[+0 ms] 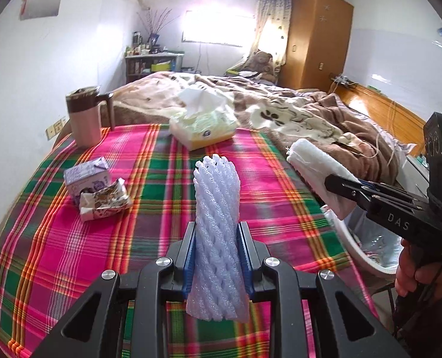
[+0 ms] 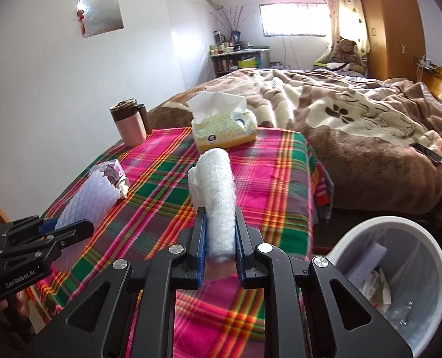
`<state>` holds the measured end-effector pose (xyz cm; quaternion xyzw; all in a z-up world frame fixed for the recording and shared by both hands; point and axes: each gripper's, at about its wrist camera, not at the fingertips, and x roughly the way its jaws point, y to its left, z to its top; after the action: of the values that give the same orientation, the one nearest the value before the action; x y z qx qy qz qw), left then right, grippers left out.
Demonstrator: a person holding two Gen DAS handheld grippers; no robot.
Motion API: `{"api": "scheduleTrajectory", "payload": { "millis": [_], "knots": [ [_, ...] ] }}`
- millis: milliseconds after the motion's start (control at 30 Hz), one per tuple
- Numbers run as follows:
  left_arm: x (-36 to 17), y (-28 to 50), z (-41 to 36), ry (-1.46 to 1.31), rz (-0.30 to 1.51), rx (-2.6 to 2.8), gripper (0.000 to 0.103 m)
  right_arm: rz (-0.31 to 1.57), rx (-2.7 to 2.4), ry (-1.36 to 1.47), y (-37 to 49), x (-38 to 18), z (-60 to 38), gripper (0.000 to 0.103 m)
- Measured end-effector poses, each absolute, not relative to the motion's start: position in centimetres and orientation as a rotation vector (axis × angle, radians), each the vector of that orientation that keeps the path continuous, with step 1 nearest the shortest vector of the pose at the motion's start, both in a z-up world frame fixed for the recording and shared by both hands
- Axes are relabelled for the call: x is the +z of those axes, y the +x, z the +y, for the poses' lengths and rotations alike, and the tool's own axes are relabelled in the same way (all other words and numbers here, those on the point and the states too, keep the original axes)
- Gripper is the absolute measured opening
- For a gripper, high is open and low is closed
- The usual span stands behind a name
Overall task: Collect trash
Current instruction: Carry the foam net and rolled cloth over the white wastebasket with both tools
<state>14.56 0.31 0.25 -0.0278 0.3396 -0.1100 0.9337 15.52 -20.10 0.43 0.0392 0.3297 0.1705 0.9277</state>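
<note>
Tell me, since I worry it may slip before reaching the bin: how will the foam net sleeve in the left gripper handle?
The foam net sleeve looks airy, so probably very light. The left gripper pinches it narrower between its pads, suggesting it is soft and springy. Its ribbed mesh likely grips rather than slides, though the free top could flop.

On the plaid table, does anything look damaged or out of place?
Yes. A small purple carton lies toppled at the table's left side, with a crumpled, torn-open wrapper against it. The mug and tissue box stand normally.
</note>
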Motion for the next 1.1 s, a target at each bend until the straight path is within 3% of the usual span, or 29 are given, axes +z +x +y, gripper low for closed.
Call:
{"api": "scheduleTrajectory", "payload": {
  "millis": [1100],
  "knots": [
    [2.9,12.5,-13.6,0.051,0.622,-0.508,0.027,0.592,-0.090,0.233,7.5,1.3,-33.1,0.017]
  ]
}}
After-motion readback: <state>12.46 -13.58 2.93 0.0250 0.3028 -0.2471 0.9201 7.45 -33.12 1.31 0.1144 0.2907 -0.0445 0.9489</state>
